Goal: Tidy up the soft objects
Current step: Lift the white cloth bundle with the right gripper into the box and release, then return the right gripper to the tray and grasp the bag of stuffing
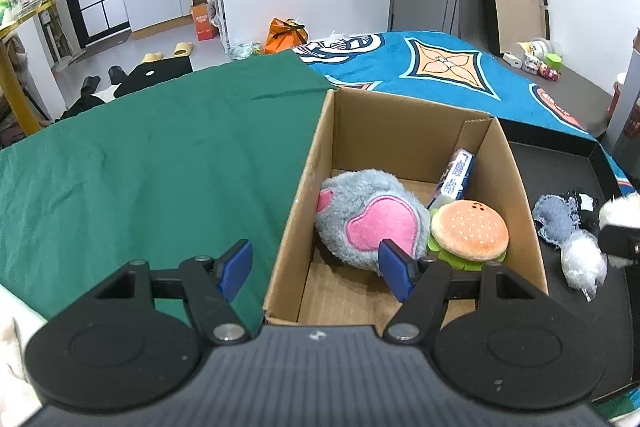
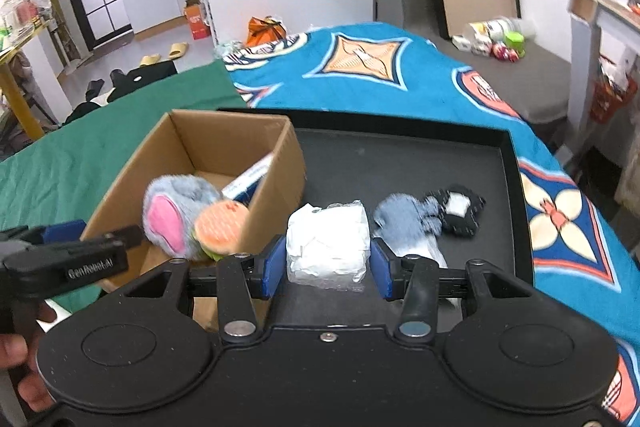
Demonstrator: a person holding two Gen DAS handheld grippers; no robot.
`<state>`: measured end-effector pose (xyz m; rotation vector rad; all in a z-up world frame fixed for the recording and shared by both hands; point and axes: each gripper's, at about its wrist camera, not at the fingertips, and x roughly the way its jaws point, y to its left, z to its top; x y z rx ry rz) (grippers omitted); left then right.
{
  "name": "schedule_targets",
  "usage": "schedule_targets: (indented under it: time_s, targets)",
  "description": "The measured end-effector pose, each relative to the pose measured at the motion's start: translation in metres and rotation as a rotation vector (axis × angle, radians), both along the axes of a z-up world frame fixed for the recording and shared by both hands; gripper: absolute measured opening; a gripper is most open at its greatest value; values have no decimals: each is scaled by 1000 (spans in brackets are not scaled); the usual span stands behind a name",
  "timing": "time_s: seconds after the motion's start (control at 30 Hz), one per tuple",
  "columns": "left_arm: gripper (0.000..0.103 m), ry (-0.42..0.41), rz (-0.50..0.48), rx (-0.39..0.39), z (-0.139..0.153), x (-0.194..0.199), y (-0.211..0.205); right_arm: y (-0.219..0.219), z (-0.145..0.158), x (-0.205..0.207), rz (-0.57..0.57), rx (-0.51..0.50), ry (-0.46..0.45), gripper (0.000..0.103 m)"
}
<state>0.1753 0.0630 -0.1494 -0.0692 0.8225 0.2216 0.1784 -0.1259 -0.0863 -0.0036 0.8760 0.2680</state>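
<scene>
Cardboard box [image 1: 516, 187] occupies the centre right of the left wrist view, beside a black tray [image 2: 400, 155]. The box contains a grey plush [image 1: 360, 211] and a burger plush [image 1: 470, 233], touching. The left gripper [image 1: 316, 267] is released, fingers spread across the box's near left wall. At lower centre of the right wrist view, the right gripper [image 2: 328, 263] grasps a white wrapped bundle [image 2: 328, 247] over the tray.

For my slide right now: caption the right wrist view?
Right gripper clamps a white plastic-wrapped bundle above the black tray.
</scene>
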Motion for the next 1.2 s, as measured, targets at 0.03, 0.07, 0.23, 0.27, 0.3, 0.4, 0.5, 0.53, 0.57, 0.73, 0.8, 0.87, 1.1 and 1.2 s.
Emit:
schedule_targets:
  time_s: [0.03, 0.07, 0.23, 0.27, 0.3, 0.4, 0.5, 0.53, 0.57, 0.73, 0.8, 0.87, 1.1, 1.2]
  targets:
    - [68, -1, 3, -3, 0, 0, 1, 3, 2, 1, 6, -1, -6, 45]
    - [68, -2, 6, -7, 0, 0, 3, 6, 4, 2, 12, -3, -11, 45]
    - [65, -6, 21, -36, 0, 1, 9, 22, 16, 10, 46, -12, -38, 45]
    - [65, -8, 21, -42, 0, 1, 10, 25, 18, 11, 53, -14, -43, 45]
    - [63, -10, 24, -45, 0, 1, 11, 29, 20, 12, 61, -17, -49, 45]
    - [51, -17, 28, -57, 0, 0, 14, 39, 24, 18, 82, -22, -63, 45]
    - [41, -5, 29, -82, -3, 1, 17, 49, 29, 24, 100, -26, -76, 45]
    - [34, 2, 30, -88, -4, 2, 18, 52, 31, 26, 106, -27, -81, 45]
    - [30, 9, 30, -94, -6, 2, 19, 56, 32, 29, 113, -29, -87, 45]
    - [16, 16, 53, -106, -9, 3, 25, 71, 38, 39, 145, -35, -107, 45]
    - [13, 13, 66, -125, -9, 2, 31, 77, 39, 42, 155, -37, -111, 45]
    - [13, 14, 72, -140, -9, 3, 34, 82, 38, 44, 165, -36, -110, 47]
    - [13, 14, 81, -172, -10, 3, 41, 87, 25, 37, 178, -42, -71, 72]
    - [14, 14, 84, -180, -9, 3, 41, 79, 19, 32, 152, -35, -50, 72]
